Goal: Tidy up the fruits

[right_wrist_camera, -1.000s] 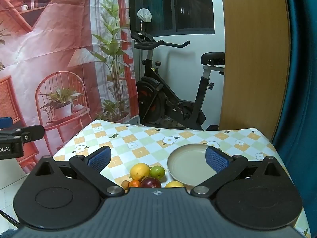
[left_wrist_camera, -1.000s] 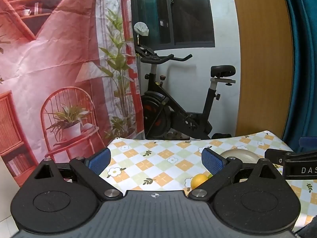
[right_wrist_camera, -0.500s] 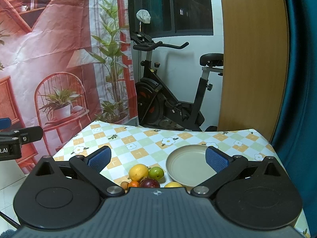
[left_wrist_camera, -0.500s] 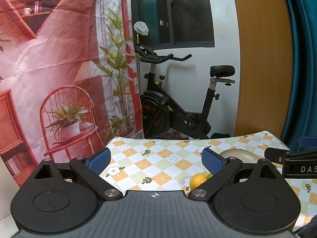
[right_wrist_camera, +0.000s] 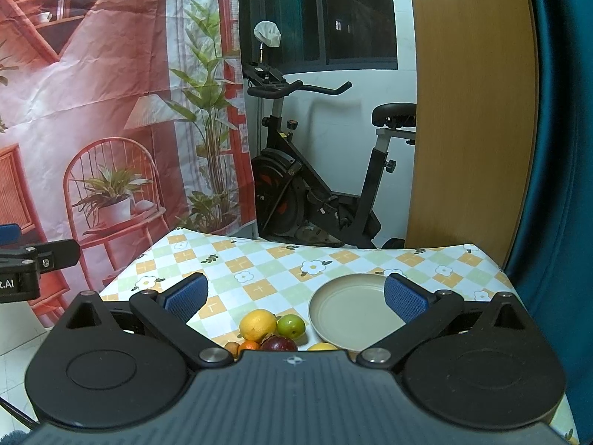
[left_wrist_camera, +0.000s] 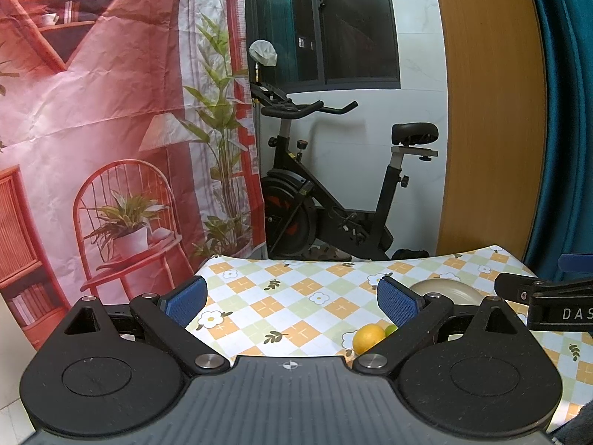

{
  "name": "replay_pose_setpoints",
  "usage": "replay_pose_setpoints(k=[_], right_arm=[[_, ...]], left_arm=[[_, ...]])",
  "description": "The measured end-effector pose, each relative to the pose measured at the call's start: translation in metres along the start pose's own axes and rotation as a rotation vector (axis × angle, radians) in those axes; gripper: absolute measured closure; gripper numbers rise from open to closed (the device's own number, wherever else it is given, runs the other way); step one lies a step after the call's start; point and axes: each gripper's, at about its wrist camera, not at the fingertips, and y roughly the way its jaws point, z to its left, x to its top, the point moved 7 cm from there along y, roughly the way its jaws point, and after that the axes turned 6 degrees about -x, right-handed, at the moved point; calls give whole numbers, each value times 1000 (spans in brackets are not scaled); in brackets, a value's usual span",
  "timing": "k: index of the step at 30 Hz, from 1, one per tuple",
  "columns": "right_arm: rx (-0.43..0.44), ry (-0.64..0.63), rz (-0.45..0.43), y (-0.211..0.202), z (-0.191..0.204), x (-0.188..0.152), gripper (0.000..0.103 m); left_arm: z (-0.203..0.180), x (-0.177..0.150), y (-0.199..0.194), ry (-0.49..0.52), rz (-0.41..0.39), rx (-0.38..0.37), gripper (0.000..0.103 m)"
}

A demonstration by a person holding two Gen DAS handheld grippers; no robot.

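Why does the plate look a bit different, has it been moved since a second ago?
No. The plate sits beside the same fruit pile on the same tablecloth squares; only the camera drifted slightly.

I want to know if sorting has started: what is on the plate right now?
Nothing shows on the plate; its visible surface is bare. The right gripper's finger covers its right edge, so that part cannot be checked. The fruits lie beside it on the tablecloth.

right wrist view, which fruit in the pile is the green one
The small round green fruit, at the far right of the pile, closest to the empty plate. The yellow lemon sits to its left; the dark red fruit lies in front.
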Motion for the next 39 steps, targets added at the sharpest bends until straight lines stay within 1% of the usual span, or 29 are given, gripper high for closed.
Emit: replay_pose_setpoints(k=[30, 39], right_arm=[[-1, 1, -5, -1, 1, -1, 0], [-4, 3, -7, 0, -1, 4, 0]], left_arm=[[-4, 0, 0, -12, 0, -10, 4], [-2, -1, 2, -24, 0, -5, 4]])
